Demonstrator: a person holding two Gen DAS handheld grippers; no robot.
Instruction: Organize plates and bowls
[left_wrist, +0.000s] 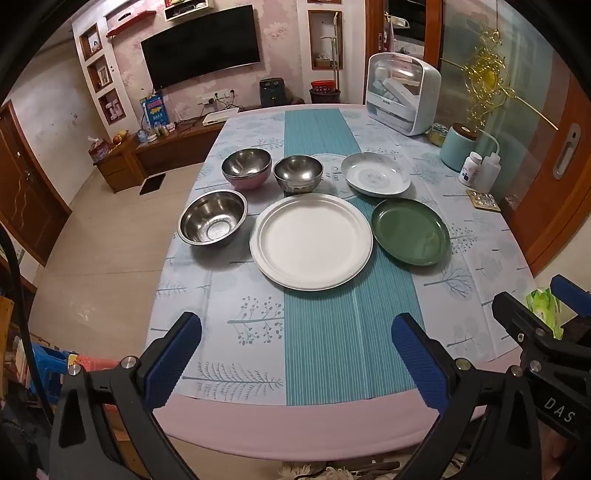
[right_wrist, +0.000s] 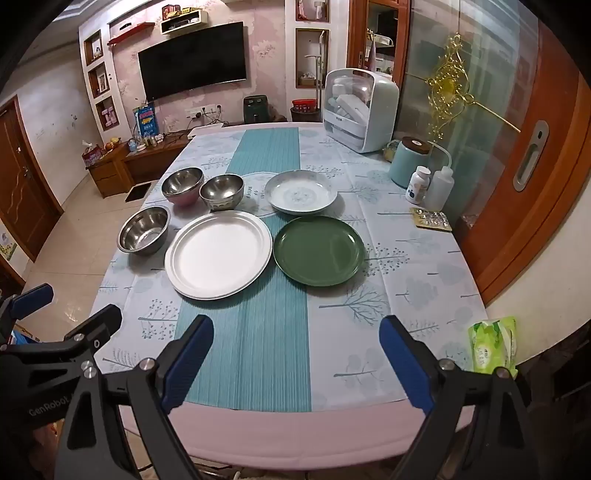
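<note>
On the table lie a large white plate (left_wrist: 311, 240) (right_wrist: 218, 254), a green plate (left_wrist: 410, 232) (right_wrist: 320, 250), and a pale patterned plate (left_wrist: 375, 174) (right_wrist: 300, 192). Three bowls stand to the left: a steel bowl (left_wrist: 212, 218) (right_wrist: 144, 230), a pink-sided steel bowl (left_wrist: 246, 168) (right_wrist: 183, 186), and a small steel bowl (left_wrist: 298, 174) (right_wrist: 221, 192). My left gripper (left_wrist: 295, 343) is open and empty above the table's near edge. My right gripper (right_wrist: 297, 347) is open and empty, beside it on the right.
A dish cabinet (left_wrist: 402, 92), teal canister (left_wrist: 458, 147), pill bottle (left_wrist: 470, 168), squeeze bottle (left_wrist: 487, 173) and blister packs (right_wrist: 430, 218) sit along the right side. A green tissue pack (right_wrist: 493, 343) lies at the near right edge. The table's left edge drops to the floor.
</note>
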